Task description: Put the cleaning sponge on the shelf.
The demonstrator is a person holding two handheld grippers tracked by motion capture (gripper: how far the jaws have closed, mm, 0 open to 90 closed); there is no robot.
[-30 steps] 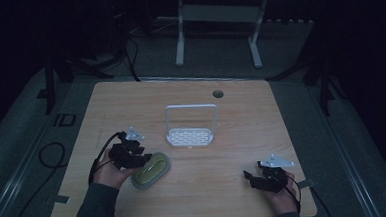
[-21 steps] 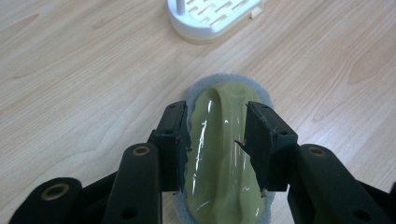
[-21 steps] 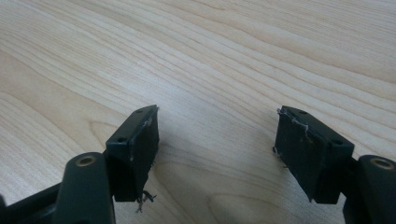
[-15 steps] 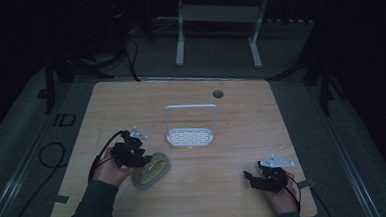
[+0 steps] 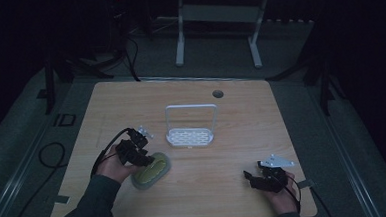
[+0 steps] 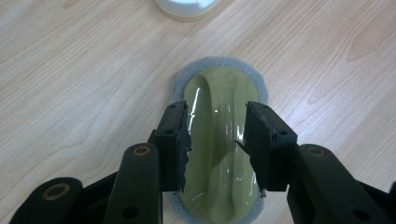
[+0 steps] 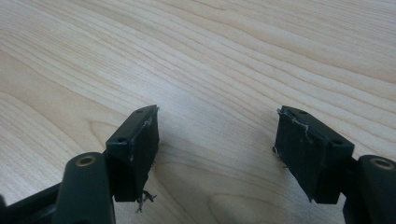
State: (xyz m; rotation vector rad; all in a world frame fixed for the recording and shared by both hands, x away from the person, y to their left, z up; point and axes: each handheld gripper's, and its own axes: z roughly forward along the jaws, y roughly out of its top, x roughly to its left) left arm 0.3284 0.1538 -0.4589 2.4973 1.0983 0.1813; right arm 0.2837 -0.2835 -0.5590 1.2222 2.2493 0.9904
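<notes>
At the bottom of the left gripper view, the left gripper (image 6: 215, 140) is sitting with its two black jaws parted on either side of the raised ridge of an olive-green sponge scrubber (image 6: 219, 140). The jaws are straddling the ridge but not visibly pressing on it, so the gripper is reading as open around the handle rather than clamped. Judging by that pose, the step in hand is the grasp of the scrubber; the next move is calling for the jaws to close squarely on the ridge, which looks glossy and slick and may be slipping unless the pinch lands low on it.

The scrubber is an oval: a smooth, shiny plastic top, catching highlights, seated on a grey foam pad whose fuzzy edge is showing all round. It is lying flat on the pale wood-grain table (image 6: 70, 70), in the lower left of the high view (image 5: 151, 169).

In the right gripper view, the right gripper (image 7: 215, 140) is holding its jaws wide apart over bare wood, gripping nothing; their pad edges are looking frayed. In the high view it is resting at the lower right (image 5: 264, 177).

Farther up, at the centre of the high view, a white slotted rack (image 5: 191, 133) with a tall looped handle is standing on the table, near the scrubber but apart from it.
</notes>
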